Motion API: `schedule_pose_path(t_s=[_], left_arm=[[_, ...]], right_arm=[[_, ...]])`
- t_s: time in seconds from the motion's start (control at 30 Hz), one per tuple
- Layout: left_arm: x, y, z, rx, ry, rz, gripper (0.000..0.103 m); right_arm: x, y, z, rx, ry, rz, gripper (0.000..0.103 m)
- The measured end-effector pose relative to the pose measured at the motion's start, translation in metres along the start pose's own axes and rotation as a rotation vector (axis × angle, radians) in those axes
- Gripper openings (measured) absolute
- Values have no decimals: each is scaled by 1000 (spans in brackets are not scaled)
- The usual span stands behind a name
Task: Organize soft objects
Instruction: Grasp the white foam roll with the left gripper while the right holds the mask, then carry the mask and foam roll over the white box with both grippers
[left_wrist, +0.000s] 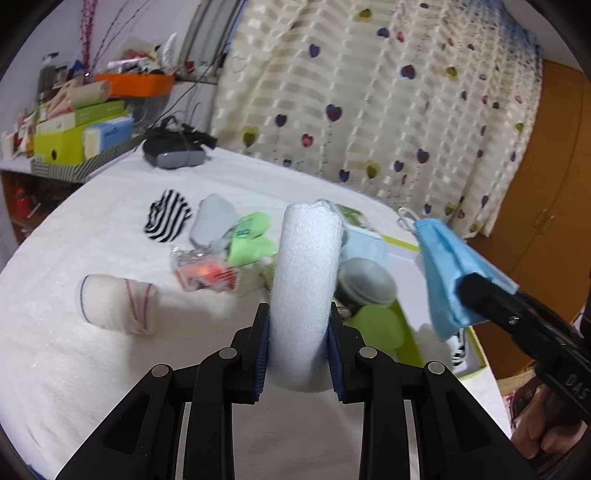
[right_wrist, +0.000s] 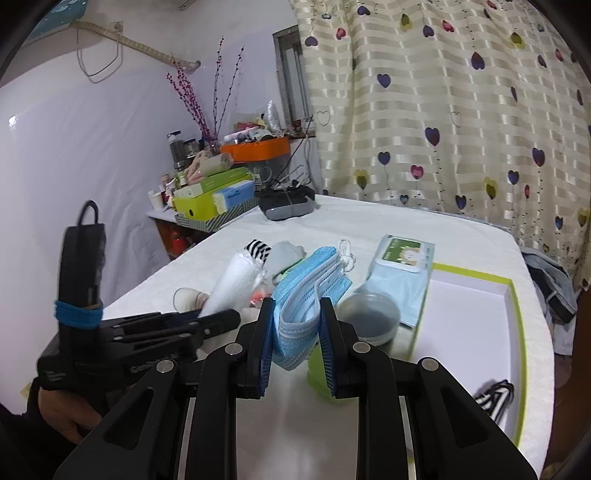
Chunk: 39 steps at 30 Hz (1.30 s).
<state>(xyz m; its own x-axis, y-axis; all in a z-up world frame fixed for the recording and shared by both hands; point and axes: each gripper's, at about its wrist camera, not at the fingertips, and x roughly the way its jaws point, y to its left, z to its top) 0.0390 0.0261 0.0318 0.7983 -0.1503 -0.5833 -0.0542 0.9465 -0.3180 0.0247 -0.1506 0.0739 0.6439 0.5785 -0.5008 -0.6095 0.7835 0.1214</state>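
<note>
at frame centre the left gripper (left_wrist: 298, 347) clamps a white rolled towel (left_wrist: 304, 280) above the white table (left_wrist: 110, 369). the right gripper (right_wrist: 296, 345) pinches folded blue face masks (right_wrist: 308, 295), left of the green-rimmed tray (right_wrist: 517, 332).

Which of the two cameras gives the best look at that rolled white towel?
The left wrist view: the rolled white towel stands centre frame, clamped between the left gripper pads. The right wrist view shows it only sideways, partly hidden behind the blue masks.
</note>
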Motion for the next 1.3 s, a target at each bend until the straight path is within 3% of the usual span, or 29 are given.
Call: schedule_pose_path(t_s=[0.6,1.3], left_arm=[[-7,-43,-1,68,-5,-80,26],[13,-97,4,149,23,-152,27]], right_arm=[[-22,-22,-6,35,-21,-51,24],[-40,-65,-14,109,-35,-129,24]])
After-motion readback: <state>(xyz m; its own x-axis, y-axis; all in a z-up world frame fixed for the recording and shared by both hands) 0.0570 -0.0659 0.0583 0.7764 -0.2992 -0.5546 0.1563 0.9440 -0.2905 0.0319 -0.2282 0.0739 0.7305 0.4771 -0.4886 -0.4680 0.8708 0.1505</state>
